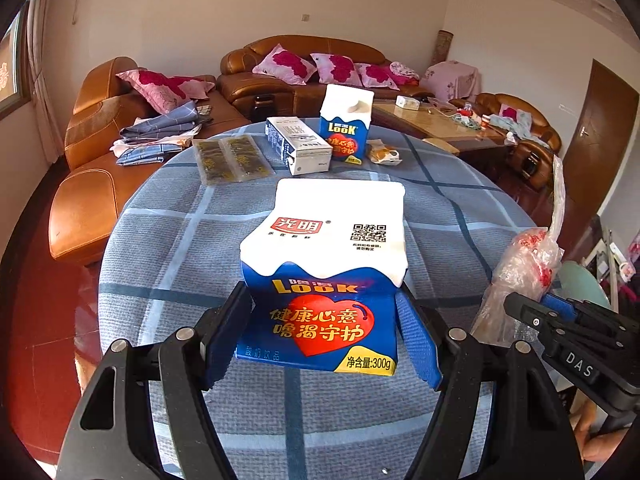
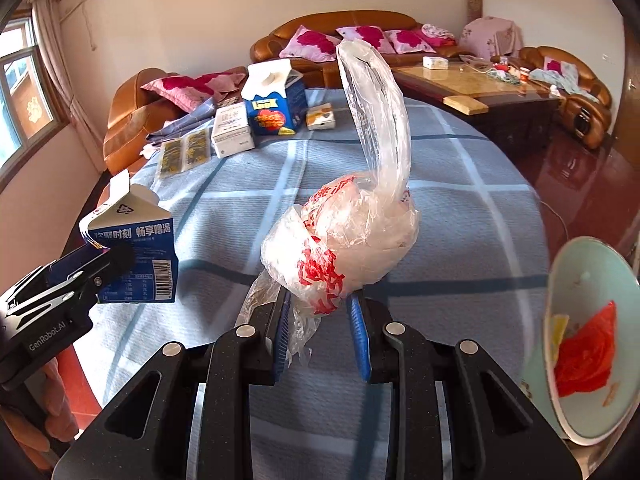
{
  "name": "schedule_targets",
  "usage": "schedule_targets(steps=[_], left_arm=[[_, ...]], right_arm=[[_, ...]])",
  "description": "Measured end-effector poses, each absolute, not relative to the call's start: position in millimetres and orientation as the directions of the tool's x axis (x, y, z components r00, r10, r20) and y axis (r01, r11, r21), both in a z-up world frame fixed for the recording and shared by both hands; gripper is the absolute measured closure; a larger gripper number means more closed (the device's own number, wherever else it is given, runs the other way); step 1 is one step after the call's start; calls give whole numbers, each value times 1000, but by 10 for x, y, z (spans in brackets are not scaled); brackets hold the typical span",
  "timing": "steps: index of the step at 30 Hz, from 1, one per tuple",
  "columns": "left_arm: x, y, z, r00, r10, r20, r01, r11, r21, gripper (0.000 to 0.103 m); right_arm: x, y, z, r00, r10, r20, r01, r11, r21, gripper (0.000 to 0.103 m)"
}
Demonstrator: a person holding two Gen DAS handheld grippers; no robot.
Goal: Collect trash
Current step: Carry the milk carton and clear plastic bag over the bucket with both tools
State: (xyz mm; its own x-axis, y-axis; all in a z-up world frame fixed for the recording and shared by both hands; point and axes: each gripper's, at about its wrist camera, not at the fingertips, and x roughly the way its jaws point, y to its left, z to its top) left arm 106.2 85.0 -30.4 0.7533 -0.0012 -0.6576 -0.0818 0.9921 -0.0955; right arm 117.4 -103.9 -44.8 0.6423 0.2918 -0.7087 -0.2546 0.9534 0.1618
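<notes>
Left gripper (image 1: 324, 336): clamped on the lower sides of a blue-and-white LOOK drink carton (image 1: 326, 276), blue pads pressed against both flanks.
Held carton: upright, gable top pinched flat, lifted above the checked blue tablecloth (image 1: 168, 248); from the right wrist view, at the left edge with barcode side showing.
Right gripper (image 2: 320, 332): pinched tight on a crumpled clear plastic bag with red print (image 2: 340, 248).
Bag: bunched into a ball above the pads, one long handle loop standing upward and curling over.
Bin (image 2: 588, 340): pale green, beside the table at the right edge of the right wrist view, red wrapper inside.
Far side of table: second LOOK carton (image 1: 346, 128) upright; white milk box (image 1: 298, 144) lying just beside it; small crumpled wrapper (image 1: 384, 153) to its right; two clear sachets (image 1: 230, 158) lying flat to the left.
Background: brown leather sofa (image 1: 304, 68) with pink floral cushions.
</notes>
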Motion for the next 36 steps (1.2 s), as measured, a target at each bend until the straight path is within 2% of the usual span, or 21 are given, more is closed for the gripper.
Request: schedule_targets(steps=[21,36], left_arm=[[850,-275,-147,763,-110,-637,122,992,-24,32],[953,-1173,-194,718,-216,-662,270,963,-20,32]], right_arm=[[665,-2166,-369,706,147,-693,-112,989,95,75],[570,-2964,-495,701,56,-711,25,994,103,75]])
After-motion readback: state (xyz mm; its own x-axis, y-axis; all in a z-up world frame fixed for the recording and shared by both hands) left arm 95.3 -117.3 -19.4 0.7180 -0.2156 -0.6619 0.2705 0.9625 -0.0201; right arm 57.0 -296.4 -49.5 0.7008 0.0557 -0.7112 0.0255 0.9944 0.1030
